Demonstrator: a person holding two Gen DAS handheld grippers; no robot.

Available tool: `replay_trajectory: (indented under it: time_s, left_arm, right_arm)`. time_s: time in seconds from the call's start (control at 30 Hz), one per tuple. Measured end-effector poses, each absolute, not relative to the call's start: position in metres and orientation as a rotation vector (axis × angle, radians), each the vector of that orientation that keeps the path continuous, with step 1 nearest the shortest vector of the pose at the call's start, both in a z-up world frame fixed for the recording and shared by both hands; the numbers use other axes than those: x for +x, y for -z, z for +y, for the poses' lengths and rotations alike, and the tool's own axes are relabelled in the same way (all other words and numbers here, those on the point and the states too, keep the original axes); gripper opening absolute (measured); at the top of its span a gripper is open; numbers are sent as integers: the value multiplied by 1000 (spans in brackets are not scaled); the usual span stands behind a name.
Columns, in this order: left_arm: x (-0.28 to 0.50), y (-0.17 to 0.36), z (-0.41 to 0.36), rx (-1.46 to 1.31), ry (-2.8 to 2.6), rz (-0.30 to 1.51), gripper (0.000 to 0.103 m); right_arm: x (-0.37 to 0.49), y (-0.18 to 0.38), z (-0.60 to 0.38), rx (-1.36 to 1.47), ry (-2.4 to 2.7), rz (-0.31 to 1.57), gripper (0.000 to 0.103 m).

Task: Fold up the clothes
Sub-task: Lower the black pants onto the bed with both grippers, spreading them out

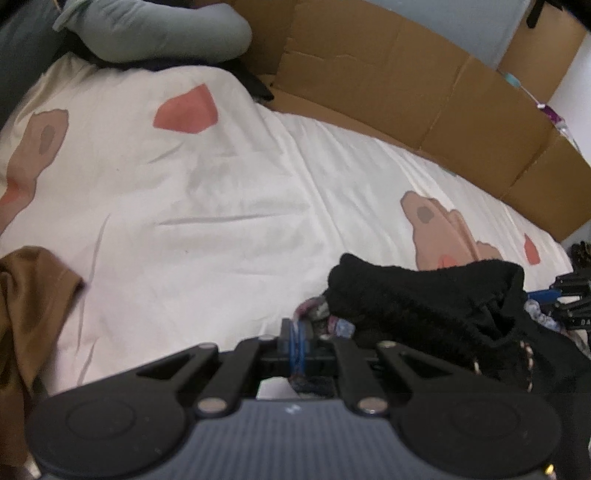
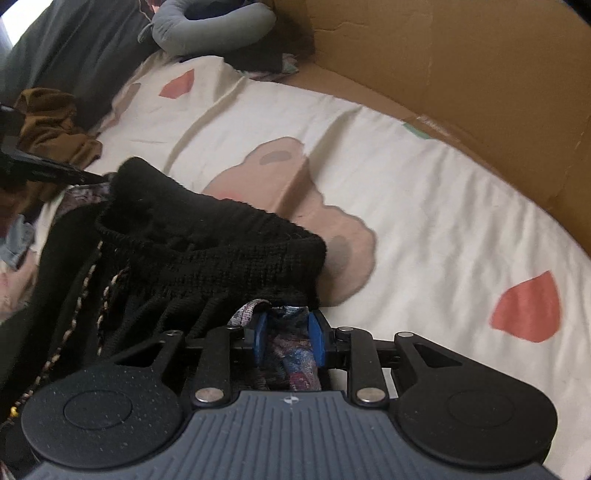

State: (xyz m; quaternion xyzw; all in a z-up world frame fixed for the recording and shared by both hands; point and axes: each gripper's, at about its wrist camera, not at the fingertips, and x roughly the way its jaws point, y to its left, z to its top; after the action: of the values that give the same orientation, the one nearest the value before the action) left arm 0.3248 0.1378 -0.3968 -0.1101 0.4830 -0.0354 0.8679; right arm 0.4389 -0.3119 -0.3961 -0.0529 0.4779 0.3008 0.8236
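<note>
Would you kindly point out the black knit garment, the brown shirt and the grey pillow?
black knit garment [image 2: 221, 240], right wrist view, ribbed hem.
brown shirt [image 1: 29, 295], left wrist view, crumpled body.
grey pillow [image 1: 162, 29], left wrist view, middle.

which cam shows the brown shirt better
The left wrist view shows the brown garment best: it sits close at the left edge, large, lying on the white bed sheet, though cut off by the frame. The right wrist view shows it whole but small and crumpled, far off at upper left.

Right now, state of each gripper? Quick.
Left gripper: shut on the patterned fabric under the black knit garment.
Right gripper: shut on the same patterned fabric, bunched between its blue fingers.
</note>
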Motion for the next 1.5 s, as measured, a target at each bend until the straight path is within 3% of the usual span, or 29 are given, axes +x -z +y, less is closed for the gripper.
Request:
replay_trajectory:
  time_s: [0.2,0.3,0.5,0.67,0.73,1.07,1.3,1.5]
  left_arm:
    - [325,400,134,-210,83,1015,2]
    - [323,401,135,-213,85,1011,2]
    - [321,401,135,-219,85,1005,2]
    - [319,402,134,-210,73,1005,2]
    - [317,400,132,-199,68,994,2]
    - [319,394,128,-176,65,943,2]
    - [331,405,120,-161,94,989,4]
    - [341,414,113,-148,119,1029,25]
  right_arm:
    - [442,410,-303,-122,-601,1025,36]
    - [439,410,-301,-155,-569,1007,50]
    - [435,413,-295,-155,-532,983,50]
    - [430,407,-285,-201,-519,963,13]
    - [429,402,-284,-231,-494,951,10]
    - [440,379,-326,-133,-334,880,6]
    - [444,399,-331,-119,-307,938,5]
    - [448,404,-337,-56,-312,969,5]
